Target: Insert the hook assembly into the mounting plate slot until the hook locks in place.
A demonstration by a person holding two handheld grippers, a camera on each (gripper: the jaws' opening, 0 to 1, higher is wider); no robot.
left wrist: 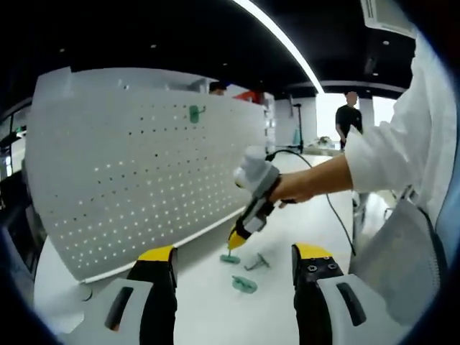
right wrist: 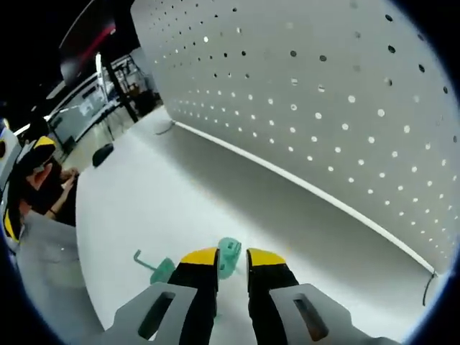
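On the white table point(right wrist: 144, 208), right tongs point(right wrist: 231, 260) pinch a green hook point(right wrist: 228, 256); left tongs point(left wrist: 233, 260) gape.

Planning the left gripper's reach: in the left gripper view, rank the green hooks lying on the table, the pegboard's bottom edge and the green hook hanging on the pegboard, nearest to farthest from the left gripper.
1. Green hooks on the table, just ahead between the jaws.
2. Pegboard's bottom edge, ahead to the left.
3. Hung green hook, high on the pegboard, farthest.
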